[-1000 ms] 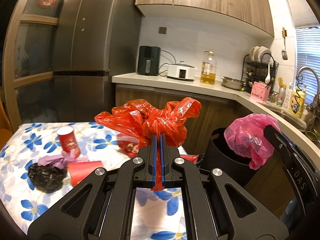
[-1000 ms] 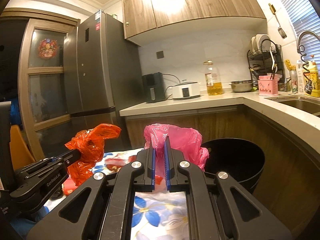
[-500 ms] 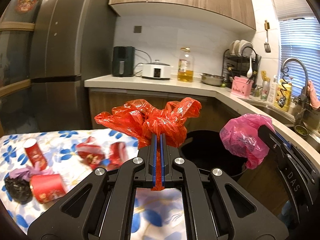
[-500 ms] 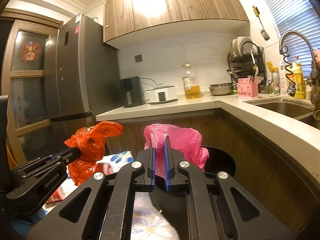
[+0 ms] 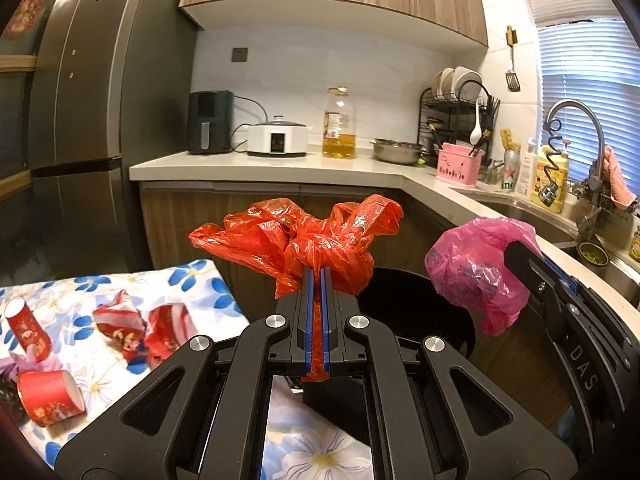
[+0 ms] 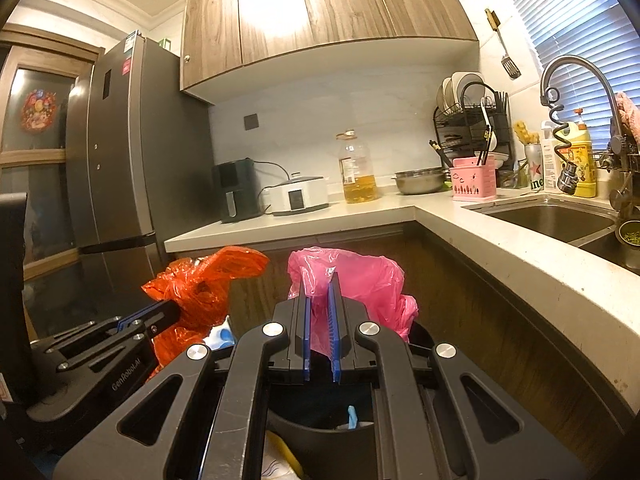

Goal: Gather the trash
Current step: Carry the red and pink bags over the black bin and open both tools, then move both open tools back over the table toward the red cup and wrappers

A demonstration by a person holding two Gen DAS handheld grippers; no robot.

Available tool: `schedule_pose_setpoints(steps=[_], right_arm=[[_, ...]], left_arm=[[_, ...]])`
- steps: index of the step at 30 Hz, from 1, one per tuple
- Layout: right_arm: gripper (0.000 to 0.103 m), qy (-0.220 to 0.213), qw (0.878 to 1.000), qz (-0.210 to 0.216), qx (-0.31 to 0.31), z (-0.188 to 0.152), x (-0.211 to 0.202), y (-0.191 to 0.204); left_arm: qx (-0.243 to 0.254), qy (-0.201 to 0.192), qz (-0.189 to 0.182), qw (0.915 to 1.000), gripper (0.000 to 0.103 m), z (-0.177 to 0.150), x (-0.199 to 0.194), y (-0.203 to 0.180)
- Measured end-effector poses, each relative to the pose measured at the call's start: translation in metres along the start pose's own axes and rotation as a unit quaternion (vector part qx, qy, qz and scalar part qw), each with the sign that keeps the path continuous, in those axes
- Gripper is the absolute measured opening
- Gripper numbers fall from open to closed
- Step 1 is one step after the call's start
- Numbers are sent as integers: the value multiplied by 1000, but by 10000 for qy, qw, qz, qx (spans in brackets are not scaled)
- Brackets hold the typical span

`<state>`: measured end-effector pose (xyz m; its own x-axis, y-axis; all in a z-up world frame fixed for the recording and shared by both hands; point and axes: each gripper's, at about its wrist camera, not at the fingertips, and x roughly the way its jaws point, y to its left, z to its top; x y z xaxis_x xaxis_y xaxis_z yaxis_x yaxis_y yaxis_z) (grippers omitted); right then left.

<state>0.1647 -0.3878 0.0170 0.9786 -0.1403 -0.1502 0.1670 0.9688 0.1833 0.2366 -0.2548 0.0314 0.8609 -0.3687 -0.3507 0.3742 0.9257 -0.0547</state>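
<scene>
Left hand-held gripper clamped on crumpled red plastic bag; right hand-held gripper pinching pink plastic bag, both over round black bin. Risk: light bags drift, miss bin rim.

Crumpled red plastic bag and pink plastic bag (both scrunched tight) hang above the black bin; red paper cups lie left of it.
</scene>
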Motion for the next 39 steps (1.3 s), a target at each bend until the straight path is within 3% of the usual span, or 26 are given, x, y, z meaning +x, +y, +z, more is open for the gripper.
schedule_pose_setpoints(steps=[33,36,38,39], right_arm=[[9,155,9997,-4,187,1,47,-24],[16,173,9996,45,226,1,51,-25],[25,186,9996,41,222,0,54,-26],[27,193,9995,44,230,-1,54,-27]], left_arm=[[-92,65,-556,9984,3,3,60,-17],[-137,29,-691,9975,4,3,63,-17],[-97,50,-708,9974,11,2,67,-19],[-98,69,-705,9974,20,0,69,-18]])
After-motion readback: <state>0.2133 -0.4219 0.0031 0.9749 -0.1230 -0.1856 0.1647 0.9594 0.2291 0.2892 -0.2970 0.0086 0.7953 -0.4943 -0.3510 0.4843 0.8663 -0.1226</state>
